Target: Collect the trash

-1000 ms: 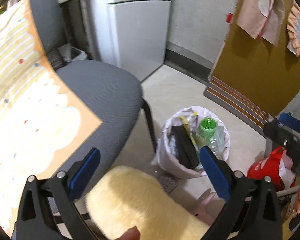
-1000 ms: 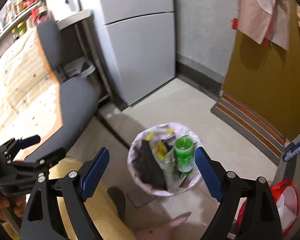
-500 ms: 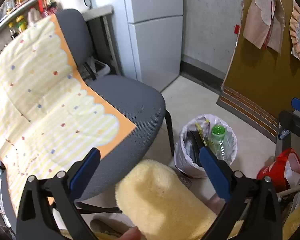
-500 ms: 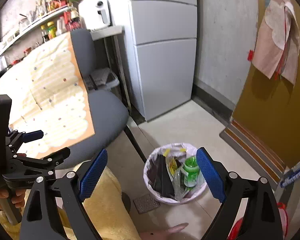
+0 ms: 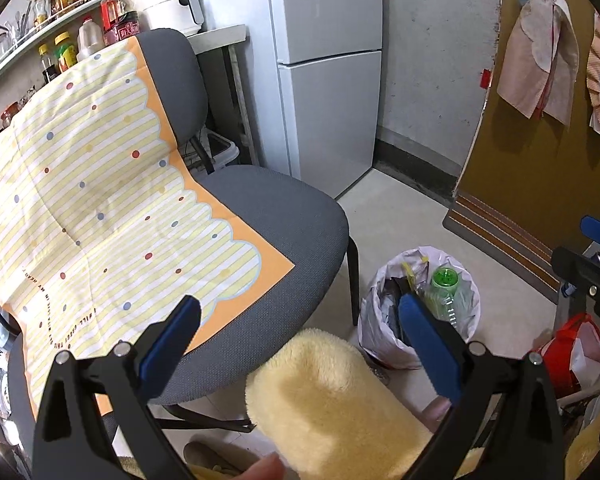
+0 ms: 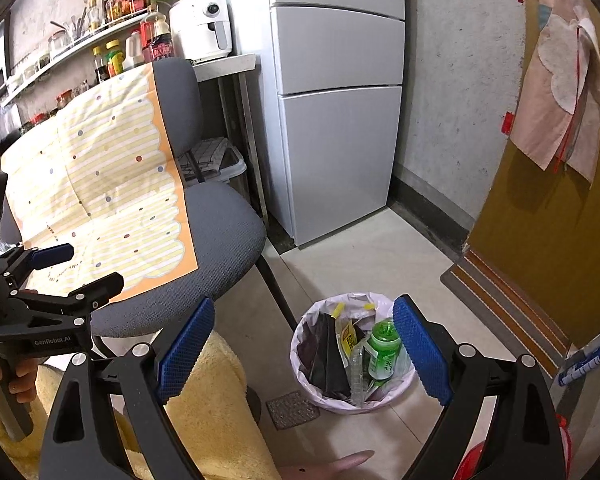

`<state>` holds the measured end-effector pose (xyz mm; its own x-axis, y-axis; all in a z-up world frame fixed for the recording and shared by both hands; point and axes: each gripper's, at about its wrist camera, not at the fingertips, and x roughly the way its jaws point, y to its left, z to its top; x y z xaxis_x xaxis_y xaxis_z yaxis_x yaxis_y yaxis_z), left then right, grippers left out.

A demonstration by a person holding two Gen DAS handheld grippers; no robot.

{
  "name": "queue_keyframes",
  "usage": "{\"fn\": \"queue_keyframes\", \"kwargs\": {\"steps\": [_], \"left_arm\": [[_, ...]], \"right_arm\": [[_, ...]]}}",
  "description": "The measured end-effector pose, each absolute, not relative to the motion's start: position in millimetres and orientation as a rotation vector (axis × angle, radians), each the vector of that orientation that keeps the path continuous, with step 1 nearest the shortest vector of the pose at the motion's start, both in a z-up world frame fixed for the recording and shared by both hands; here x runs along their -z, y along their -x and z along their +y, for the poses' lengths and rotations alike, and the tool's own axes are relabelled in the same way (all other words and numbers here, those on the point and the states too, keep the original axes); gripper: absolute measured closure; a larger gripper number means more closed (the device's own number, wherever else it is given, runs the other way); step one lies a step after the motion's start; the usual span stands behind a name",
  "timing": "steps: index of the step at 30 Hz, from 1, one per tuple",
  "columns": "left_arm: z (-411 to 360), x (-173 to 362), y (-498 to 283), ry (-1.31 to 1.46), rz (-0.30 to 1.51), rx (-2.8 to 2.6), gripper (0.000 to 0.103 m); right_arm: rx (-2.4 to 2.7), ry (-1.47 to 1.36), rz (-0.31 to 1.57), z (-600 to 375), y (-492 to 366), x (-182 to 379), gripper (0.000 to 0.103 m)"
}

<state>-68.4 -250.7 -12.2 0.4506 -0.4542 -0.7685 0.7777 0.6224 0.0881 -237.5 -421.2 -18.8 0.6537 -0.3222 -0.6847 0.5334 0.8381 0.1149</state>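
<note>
1. Nearest the cameras, both tongs are being held wide apart with nothing between them: the left gripper (image 5: 300, 340) above a yellow fleece-covered knee (image 5: 332, 396), the right gripper (image 6: 304, 352) over the floor.
2. Just beyond, one lined trash bin (image 6: 384, 400) is being kept on the tiled floor beside the grey chair (image 5: 268, 216); one green-capped bottle (image 6: 384, 348), one yellow packet (image 6: 350, 338) and dark wrappers are being held in it.
3. No loose trash is being shown within reach, so the step in hand is judged to be a search for the next piece; the next move is likely calling for the tongs to be turned toward remaining litter.
4. On the chair, one striped yellow cloth (image 5: 100, 200) is being draped.
5. Farthest off, one white refrigerator (image 6: 336, 92) and one white air fryer (image 6: 202, 26) are being seen against the wall.
</note>
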Motion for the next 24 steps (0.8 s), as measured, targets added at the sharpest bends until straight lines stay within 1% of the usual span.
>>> {"fn": "queue_keyframes", "kwargs": {"steps": [24], "left_arm": [[-248.7, 16.7, 62.4, -0.474, 0.796, 0.789, 0.006]], "right_arm": [[0.497, -0.323, 0.730, -422.3, 232.8, 27.8, 0.013]]}}
